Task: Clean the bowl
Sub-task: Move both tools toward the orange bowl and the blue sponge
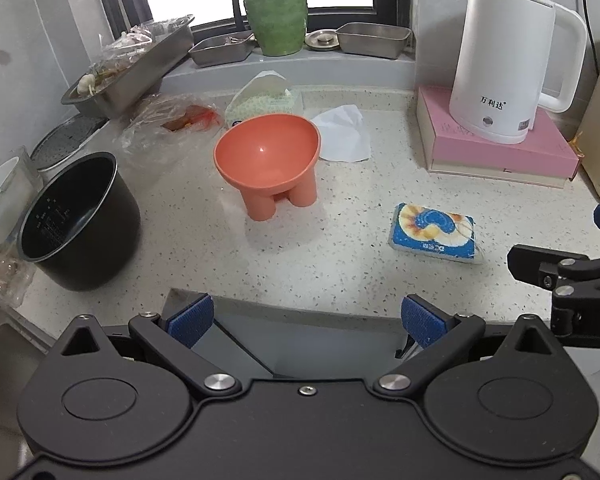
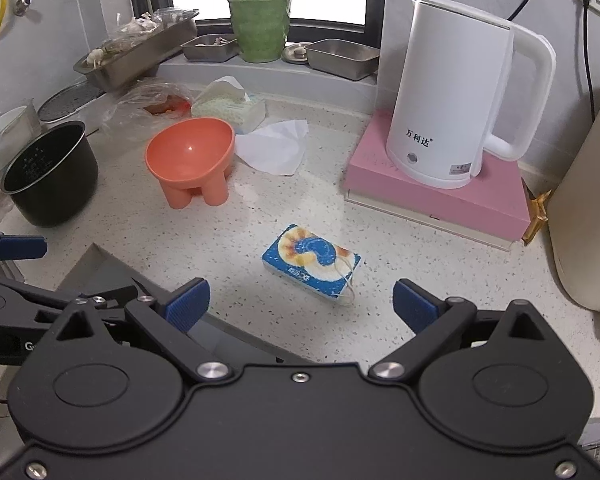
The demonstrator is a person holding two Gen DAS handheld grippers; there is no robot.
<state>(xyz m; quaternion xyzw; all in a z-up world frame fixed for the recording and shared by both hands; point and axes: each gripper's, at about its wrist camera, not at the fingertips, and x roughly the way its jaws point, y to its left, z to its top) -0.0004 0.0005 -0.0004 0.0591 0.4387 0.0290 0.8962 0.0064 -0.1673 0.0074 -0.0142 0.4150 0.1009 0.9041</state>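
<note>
An orange bowl (image 1: 266,152) (image 2: 190,154) on stubby legs stands upright on the speckled counter (image 1: 340,240), and looks empty inside. A blue-printed sponge (image 1: 436,232) (image 2: 312,262) lies flat to its right. My left gripper (image 1: 306,318) is open at the counter's front edge, well short of the bowl. My right gripper (image 2: 300,304) is open too, with the sponge just beyond and between its fingertips, not touching. Each gripper shows at the edge of the other's view.
A black pot (image 1: 78,220) stands left of the bowl. Behind it lie a tissue pack (image 1: 264,98), a loose tissue (image 1: 342,136) and a plastic bag (image 1: 172,120). A white kettle (image 1: 516,60) sits on a pink box (image 1: 496,148). Steel trays and a green vase (image 1: 276,16) line the sill.
</note>
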